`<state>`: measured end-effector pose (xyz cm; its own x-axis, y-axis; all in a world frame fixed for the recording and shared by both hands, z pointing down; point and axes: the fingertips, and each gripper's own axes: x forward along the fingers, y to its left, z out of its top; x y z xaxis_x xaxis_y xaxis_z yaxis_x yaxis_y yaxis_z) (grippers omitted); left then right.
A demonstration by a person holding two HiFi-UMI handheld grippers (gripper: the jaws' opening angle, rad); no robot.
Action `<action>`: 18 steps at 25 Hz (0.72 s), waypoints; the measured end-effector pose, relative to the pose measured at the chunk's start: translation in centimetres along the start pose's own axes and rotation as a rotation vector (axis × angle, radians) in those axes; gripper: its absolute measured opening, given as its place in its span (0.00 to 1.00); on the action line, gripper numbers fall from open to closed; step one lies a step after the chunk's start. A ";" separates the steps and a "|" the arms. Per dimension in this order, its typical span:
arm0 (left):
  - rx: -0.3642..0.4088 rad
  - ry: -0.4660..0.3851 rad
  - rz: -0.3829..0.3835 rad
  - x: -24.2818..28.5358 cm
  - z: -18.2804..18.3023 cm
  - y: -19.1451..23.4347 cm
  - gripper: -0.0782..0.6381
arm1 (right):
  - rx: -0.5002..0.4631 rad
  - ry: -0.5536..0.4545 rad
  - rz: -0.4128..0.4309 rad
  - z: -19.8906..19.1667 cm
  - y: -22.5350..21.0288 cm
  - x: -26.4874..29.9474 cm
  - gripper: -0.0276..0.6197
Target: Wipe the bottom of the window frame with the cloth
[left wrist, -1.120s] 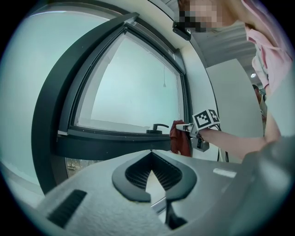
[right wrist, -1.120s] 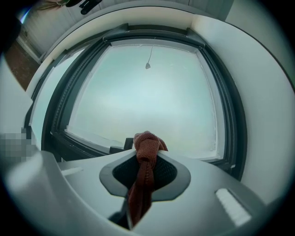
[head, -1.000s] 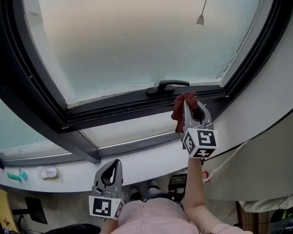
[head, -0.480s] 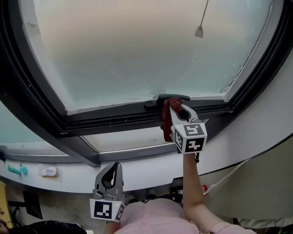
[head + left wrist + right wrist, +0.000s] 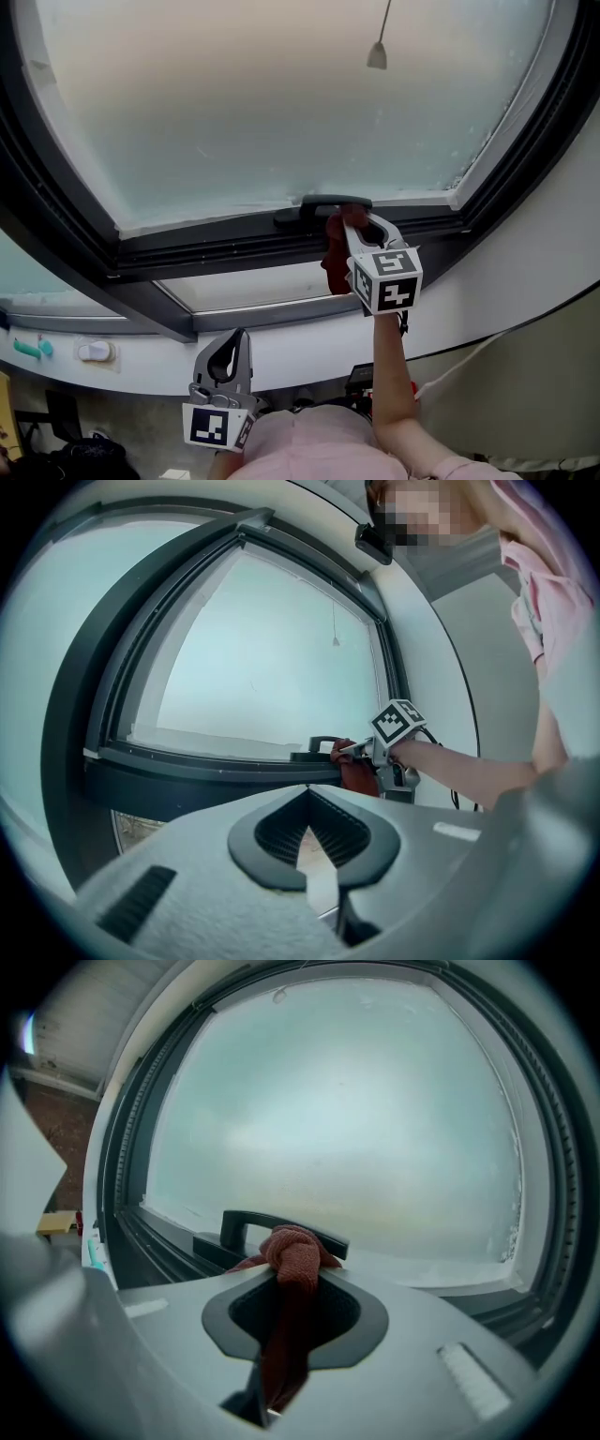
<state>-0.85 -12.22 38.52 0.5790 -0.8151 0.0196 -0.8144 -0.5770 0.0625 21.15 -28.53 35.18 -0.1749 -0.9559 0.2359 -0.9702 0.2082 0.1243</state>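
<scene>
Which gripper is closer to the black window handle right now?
Right. The right gripper, shut on the cloth, sits right at the window handle; the left gripper hangs far below it and to its left.

This is an ordinary indoor room, home or office I cannot tell. A large dark window frame (image 5: 206,248) holds frosted glass (image 5: 262,103) with a black handle (image 5: 319,203). A blind-cord pull (image 5: 377,56) hangs nearby, above a white sill (image 5: 300,342).
</scene>
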 end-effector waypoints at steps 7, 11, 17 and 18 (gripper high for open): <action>0.013 0.003 -0.026 1.1 0.1 -2.1 0.11 | 0.005 0.002 0.035 -0.3 -0.9 -0.4 0.14; 0.015 0.003 -0.016 1.2 0.0 -2.5 0.11 | 0.018 0.006 0.043 -0.7 -1.7 -0.7 0.14; 0.014 -0.001 -0.007 1.3 -0.1 -3.2 0.11 | 0.033 0.009 0.017 -1.1 -3.8 -1.2 0.14; 0.013 -0.002 -0.005 1.3 -0.1 -3.3 0.11 | 0.038 0.008 0.011 -1.2 -4.3 -1.3 0.14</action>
<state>2.62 -11.36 38.44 0.5834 -0.8120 0.0178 -0.8117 -0.5820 0.0492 25.71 -27.93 35.51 -0.1839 -0.9519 0.2451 -0.9739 0.2102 0.0855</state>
